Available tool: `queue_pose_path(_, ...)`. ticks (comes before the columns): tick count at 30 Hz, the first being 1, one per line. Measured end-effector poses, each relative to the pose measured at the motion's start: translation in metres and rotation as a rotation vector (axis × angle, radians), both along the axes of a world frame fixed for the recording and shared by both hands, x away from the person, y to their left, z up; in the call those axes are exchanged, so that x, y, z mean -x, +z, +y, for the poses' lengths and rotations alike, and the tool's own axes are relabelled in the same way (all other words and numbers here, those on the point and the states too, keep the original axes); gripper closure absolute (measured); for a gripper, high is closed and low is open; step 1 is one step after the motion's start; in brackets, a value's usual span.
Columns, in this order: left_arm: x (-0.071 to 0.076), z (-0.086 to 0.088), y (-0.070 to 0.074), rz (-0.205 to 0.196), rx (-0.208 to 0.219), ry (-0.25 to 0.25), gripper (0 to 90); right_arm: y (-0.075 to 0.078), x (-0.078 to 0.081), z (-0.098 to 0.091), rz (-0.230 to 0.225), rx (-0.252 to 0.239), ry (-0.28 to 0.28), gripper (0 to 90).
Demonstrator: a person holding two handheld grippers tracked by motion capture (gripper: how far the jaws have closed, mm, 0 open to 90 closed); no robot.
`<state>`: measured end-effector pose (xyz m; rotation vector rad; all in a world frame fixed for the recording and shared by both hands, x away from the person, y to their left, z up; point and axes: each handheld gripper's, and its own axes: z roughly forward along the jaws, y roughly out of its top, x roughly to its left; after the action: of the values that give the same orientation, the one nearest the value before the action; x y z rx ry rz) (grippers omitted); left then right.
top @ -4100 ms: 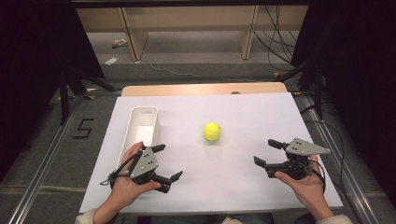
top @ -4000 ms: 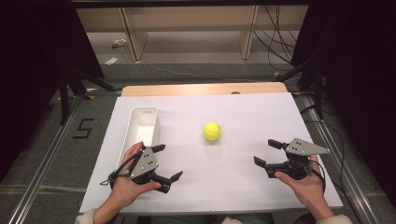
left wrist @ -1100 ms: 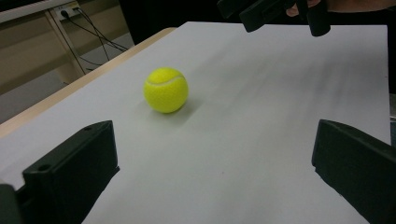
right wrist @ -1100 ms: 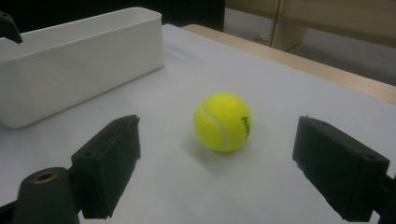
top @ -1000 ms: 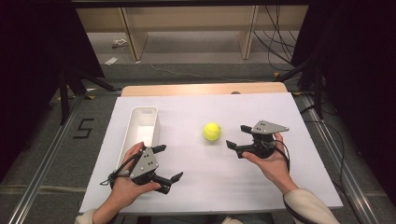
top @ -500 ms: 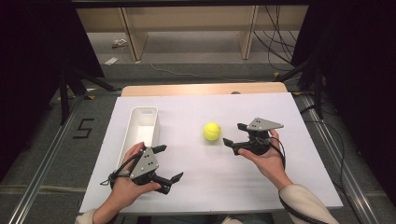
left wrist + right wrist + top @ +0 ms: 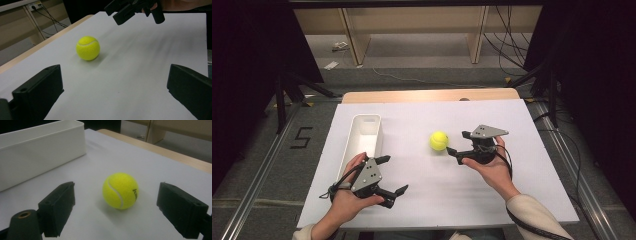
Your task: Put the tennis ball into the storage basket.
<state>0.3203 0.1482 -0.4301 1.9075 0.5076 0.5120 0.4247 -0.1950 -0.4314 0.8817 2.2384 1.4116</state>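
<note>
White-topped table (image 7: 532,175): fuzzy yellow tennis ball (image 7: 439,140) sits mid-table, right of long white plastic bin (image 7: 362,137). Right claw (image 7: 457,145) spread, just beside ball, not touching. Left claw (image 7: 393,176) spread, near table's front edge.

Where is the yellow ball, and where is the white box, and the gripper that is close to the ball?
tennis ball (image 7: 439,140), high view, middle of its yellow fuzz.
white bin (image 7: 357,137), high view, on its left wall.
right gripper (image 7: 457,143), high view, midway between its open fingertips, just right of the ball.
</note>
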Motion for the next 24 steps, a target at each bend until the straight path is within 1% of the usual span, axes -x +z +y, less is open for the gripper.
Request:
queue_pose_path(13,0.000,0.000,0.000,0.000,-0.001,0.000,0.0,-0.003,-0.009,0.005,0.007,0.006,-0.012,15.6)
queue_pose_path(24,0.000,0.000,0.000,-0.001,0.000,0.000,0.0,-0.008,-0.017,0.013,0.021,0.012,-0.022,15.6)
